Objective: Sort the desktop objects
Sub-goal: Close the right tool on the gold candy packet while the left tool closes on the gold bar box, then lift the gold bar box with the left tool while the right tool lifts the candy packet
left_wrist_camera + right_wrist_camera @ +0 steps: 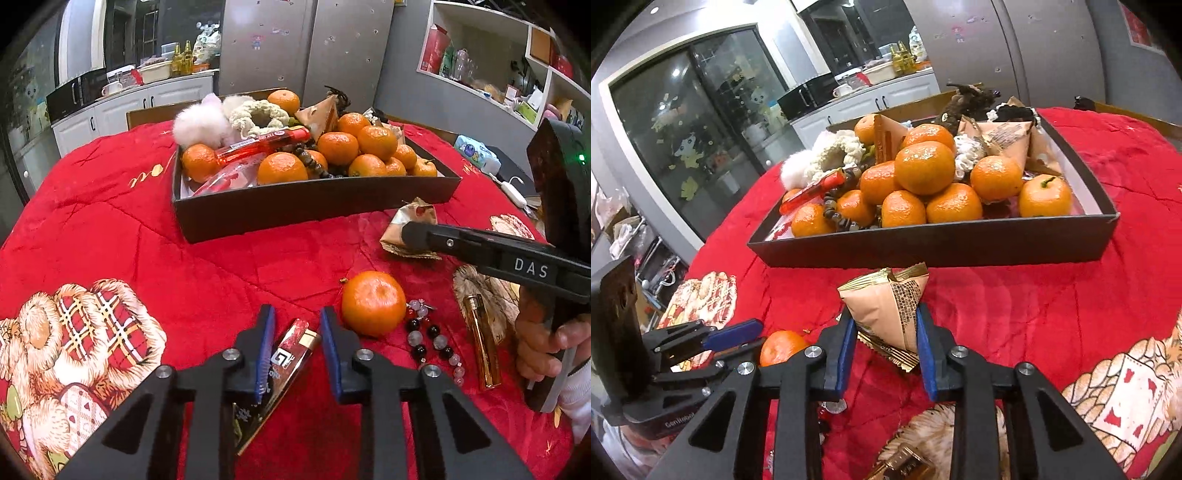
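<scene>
Both grippers point downward at the red quilted tablecloth [221, 258] with the teddy-bear prints. In the left wrist view the left gripper [297, 321] sits bottom centre, its blue-padded fingers [267, 332] narrowed around a flat red-and-gold foil packet [291, 350] that lies tilted between them. The left pad looks like it's on the packet, but there seems to be a sliver of gap at the right pad, so I can't tell if it's really clamped. A person's hand [543, 339] at the right edge of that view holds the right gripper's handle.

In the right wrist view the right gripper [886, 332] is bottom centre and closed on a tan triangular paper snack packet with gold crimped edges [886, 306]; both blue pads press its sides, and the packet stands up out of the jaws.

The black shallow cardboard tray [923, 247] sits in the upper middle of both views, piled with orange mandarins [925, 166], a white fluffy pom-pom [199, 123], a cream knitted ring [258, 112], a red translucent lighter [266, 144], a brown bead bracelet [838, 218] and more tan packets [1001, 138].

Loose on the cloth, right of the left jaws: a single mandarin [373, 302], a bracelet of black, clear and red beads [432, 336] touching it, and a gold metallic lighter [482, 339] just beyond.
</scene>
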Demonstrator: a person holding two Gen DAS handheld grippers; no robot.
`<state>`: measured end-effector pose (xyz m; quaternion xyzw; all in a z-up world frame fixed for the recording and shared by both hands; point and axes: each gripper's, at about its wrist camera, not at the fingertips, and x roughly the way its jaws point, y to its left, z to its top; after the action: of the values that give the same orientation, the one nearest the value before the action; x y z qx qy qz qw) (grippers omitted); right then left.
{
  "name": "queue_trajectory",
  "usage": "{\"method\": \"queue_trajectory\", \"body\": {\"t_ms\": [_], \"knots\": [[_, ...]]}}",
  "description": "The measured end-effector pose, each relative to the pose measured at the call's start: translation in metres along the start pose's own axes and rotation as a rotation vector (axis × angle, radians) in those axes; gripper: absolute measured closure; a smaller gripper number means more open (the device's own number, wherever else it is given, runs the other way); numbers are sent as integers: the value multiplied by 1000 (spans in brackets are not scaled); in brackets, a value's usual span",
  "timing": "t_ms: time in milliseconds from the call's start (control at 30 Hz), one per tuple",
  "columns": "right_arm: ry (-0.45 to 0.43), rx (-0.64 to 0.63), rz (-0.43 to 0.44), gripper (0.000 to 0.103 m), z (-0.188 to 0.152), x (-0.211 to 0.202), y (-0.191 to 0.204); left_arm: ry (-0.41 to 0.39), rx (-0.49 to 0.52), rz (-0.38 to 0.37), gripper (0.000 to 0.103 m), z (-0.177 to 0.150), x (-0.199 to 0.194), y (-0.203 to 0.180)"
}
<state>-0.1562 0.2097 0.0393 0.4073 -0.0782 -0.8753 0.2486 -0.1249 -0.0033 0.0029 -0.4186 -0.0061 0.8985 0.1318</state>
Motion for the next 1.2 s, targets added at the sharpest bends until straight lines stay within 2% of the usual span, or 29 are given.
{"method": "queue_trajectory", "body": {"t_ms": [267, 400, 533, 767, 1200], "knots": [[-10, -11, -21, 74, -4, -5, 3, 13, -17, -18, 78, 1, -1, 4], [2, -3, -10, 74, -5, -3, 2, 25, 16, 25, 70, -1, -1, -5], [6, 4, -9, 74, -5, -2, 1, 16, 68, 69, 69, -8, -5, -15], [19, 13, -2, 74, -6, 0, -2, 13, 73, 35, 78, -10, -7, -12], [2, 0, -1, 74, -7, -2, 1, -4, 55, 2, 80, -6, -13, -11]]}}
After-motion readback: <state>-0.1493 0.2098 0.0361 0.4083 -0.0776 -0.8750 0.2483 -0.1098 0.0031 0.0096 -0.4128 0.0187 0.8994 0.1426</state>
